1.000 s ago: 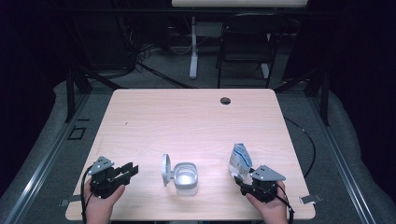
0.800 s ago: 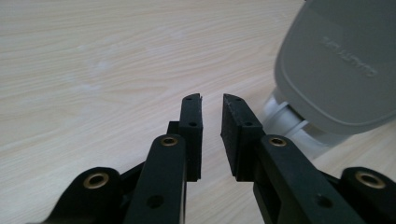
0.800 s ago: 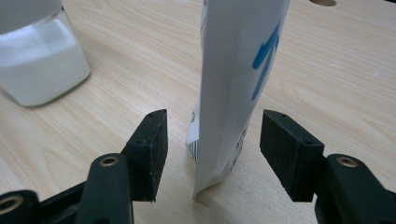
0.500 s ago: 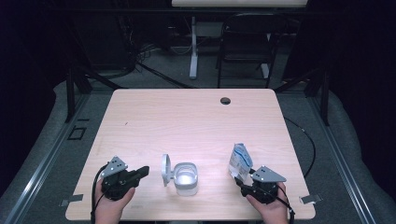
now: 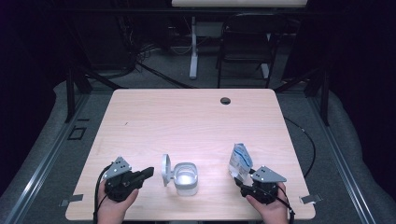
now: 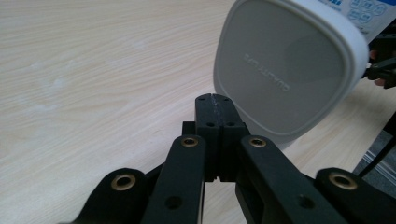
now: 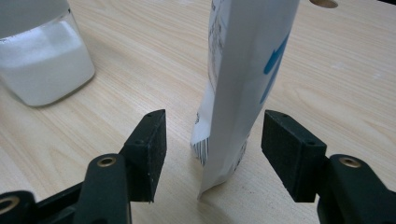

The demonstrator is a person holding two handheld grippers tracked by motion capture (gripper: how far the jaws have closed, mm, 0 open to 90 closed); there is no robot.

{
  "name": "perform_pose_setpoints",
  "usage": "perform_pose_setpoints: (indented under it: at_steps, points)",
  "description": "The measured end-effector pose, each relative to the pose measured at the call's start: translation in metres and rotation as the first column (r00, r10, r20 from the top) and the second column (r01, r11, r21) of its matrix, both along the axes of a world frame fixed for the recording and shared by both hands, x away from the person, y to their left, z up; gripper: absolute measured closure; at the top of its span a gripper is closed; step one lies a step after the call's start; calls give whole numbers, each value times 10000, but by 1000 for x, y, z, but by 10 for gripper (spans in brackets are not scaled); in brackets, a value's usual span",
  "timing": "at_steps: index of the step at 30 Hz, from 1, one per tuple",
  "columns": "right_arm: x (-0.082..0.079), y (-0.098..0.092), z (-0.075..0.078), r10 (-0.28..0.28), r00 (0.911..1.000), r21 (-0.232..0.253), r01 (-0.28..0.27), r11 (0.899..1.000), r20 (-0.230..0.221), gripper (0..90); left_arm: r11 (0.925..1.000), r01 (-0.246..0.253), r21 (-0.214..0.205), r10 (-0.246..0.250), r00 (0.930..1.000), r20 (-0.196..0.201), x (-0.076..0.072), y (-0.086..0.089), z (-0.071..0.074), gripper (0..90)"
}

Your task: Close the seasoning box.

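Note:
A clear square container [image 5: 185,177] holding white powder stands near the table's front edge. Its grey lid [image 5: 166,170] is flipped up on the left side. My left gripper [image 5: 148,171] lies just left of that lid, pointing at it, jaws shut with nothing between them. In the left gripper view the shut tips [image 6: 215,100] sit just short of the lid's outer face [image 6: 285,74]. A white and blue pouch [image 5: 240,162] stands upright to the right. My right gripper [image 7: 215,116] is open around the pouch's base [image 7: 247,70], with both pads clear of it.
The wooden table [image 5: 196,121] has a round cable hole [image 5: 225,100] near its far edge. A dark chair [image 5: 243,46] and a table leg stand beyond it. The container [image 7: 42,60] is to the left in the right gripper view.
My left gripper has closed its jaws and moved right, toward the container's lid. The right gripper and the pouch have stayed put.

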State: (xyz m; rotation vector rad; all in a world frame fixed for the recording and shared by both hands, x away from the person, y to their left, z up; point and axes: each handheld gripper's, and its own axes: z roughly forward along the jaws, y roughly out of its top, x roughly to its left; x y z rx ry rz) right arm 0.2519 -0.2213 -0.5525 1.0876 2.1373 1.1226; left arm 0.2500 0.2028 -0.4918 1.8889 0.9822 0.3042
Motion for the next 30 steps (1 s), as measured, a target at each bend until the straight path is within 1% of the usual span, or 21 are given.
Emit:
perform_pose_setpoints:
  at_steps: [4,6,9,13,19,30]
  points:
    - [0,0,0,-7,10000,59,8,10000,-28,405,9999,124,7,-124,9999,21,-1,-3,2,900]
    - [0,0,0,-7,10000,69,7,10000,-1,405,9998,177,-85,-176,9998,64,-2,-4,3,900]
    - [0,0,0,9,10000,67,-9,10000,3,405,9997,239,-91,-238,9997,114,-4,-5,4,900]
    - [0,2,-1,28,10000,13,-28,10000,2,405,9996,291,-41,-291,9995,116,-5,-7,6,900]
    - [0,2,-1,66,10000,7,-66,10000,-69,405,9994,347,-97,-346,9993,154,-6,-9,7,900]
    - [1,1,-3,66,9999,5,-66,10000,-141,405,9983,581,24,-581,9981,191,-7,-18,7,900]
